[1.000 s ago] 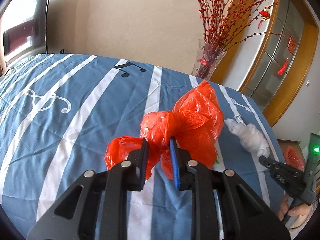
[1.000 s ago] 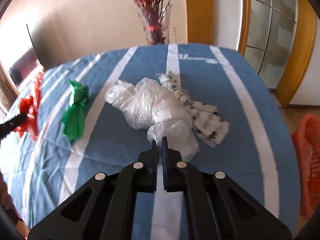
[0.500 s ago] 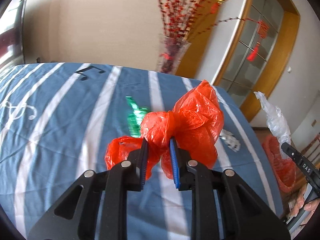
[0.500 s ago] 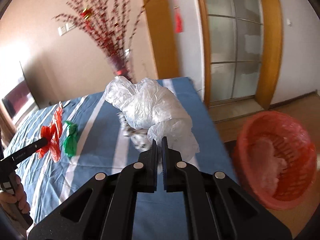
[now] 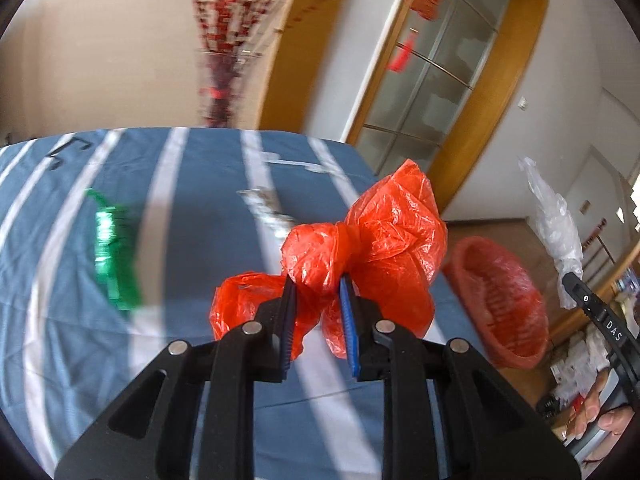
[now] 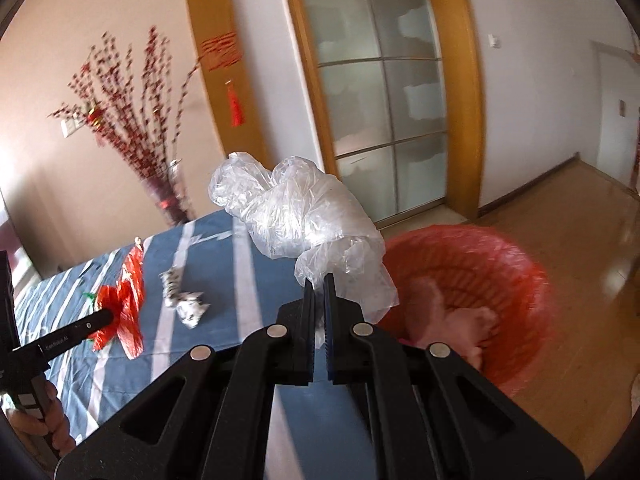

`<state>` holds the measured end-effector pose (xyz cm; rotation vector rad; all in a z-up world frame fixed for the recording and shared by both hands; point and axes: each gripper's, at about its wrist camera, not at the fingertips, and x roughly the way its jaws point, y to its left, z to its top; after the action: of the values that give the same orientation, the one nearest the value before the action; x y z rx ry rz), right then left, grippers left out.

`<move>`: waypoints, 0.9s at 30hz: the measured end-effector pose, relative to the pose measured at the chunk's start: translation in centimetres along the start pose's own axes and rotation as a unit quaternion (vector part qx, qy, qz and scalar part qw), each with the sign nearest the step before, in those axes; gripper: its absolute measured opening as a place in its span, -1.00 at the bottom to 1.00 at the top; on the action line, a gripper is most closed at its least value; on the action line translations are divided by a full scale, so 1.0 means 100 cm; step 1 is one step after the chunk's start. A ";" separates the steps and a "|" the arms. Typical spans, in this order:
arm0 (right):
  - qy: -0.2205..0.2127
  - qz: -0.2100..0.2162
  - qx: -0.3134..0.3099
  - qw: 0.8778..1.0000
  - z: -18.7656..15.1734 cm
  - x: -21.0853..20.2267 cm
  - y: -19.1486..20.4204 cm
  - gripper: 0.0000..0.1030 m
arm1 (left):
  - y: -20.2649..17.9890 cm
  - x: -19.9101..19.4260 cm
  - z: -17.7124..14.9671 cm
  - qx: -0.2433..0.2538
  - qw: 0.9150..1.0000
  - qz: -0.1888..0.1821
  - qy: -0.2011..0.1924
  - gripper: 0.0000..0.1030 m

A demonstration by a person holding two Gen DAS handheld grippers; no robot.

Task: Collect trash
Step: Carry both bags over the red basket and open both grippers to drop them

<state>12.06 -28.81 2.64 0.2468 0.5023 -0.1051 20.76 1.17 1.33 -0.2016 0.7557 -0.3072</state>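
The left tool [image 5: 317,285] is pinching a red bag [image 5: 384,240] above the blue striped bed [image 5: 192,220]; the right tool [image 6: 319,282] is clamping a clear bag [image 6: 296,208] beside the red basket [image 6: 516,264] on the wooden floor [image 6: 580,216].

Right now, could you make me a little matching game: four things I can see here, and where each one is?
Things:
1. red plastic bag
2. clear plastic bag
3. green bag
4. red basket

Places:
A. on the floor beside the bed
B. pinched in the right gripper
C. lying on the striped blue bedcover
D. pinched in the left gripper

Pairs: 1-D, 2-B, 3-C, 4-A
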 end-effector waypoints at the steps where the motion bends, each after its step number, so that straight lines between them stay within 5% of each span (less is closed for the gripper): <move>1: -0.004 -0.007 0.003 1.000 0.001 -0.003 -0.007 -0.92 | -0.006 0.002 0.000 0.003 1.000 -0.004 0.002 -0.58; 27: -0.014 -0.063 0.078 0.995 -0.005 -0.005 -0.102 -0.92 | -0.150 0.079 -0.016 0.062 0.991 -0.098 0.065 -0.58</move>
<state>9.79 -38.51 0.29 0.3670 0.4825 -0.2708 22.07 -15.71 -0.50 -0.1388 0.8451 -0.5558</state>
